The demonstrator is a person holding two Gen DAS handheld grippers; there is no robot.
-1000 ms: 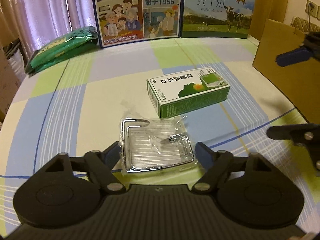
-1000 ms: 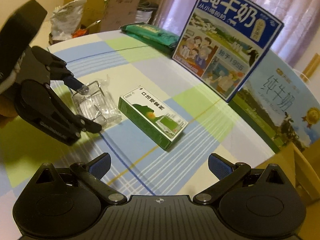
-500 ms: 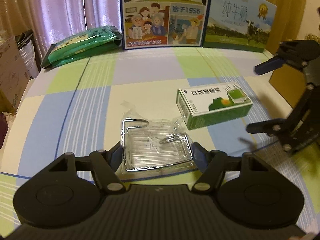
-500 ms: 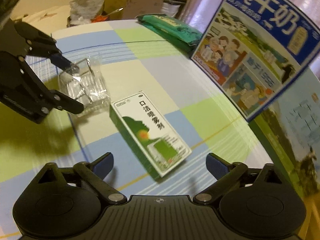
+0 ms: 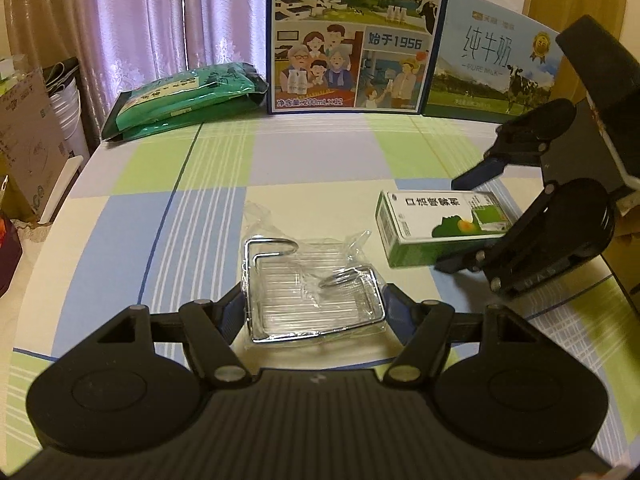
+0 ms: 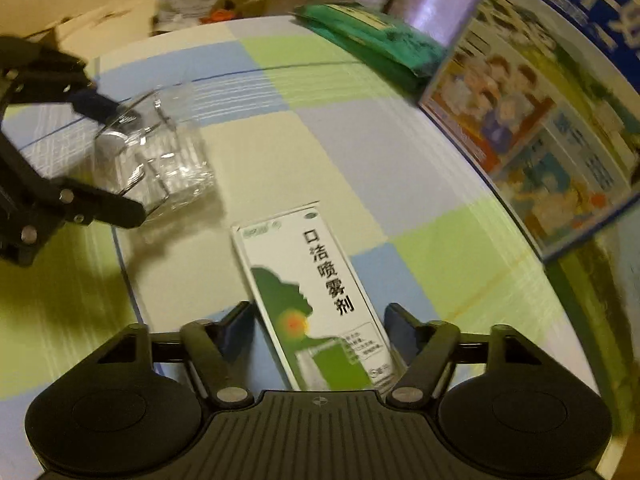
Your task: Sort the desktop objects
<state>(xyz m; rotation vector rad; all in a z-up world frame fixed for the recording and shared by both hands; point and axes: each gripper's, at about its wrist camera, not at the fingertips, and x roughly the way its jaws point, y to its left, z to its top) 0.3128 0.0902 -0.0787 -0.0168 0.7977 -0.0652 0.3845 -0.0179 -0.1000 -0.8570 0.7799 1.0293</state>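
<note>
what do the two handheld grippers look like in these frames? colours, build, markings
Both match: matte black plastic. Each has a ribbed central body, two rounded lobes with circular recesses, and scissor linkage arms with silver pivot pins. The left gripper and right gripper both end in dark blue finger pads. A small logo sits on the ribbed body. No cables, hands or sleeves show.

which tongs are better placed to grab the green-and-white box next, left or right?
Right. The right tongs already straddle the green-and-white box, fingers open on either side. The left tongs flank the wrapped wire rack instead.
</note>
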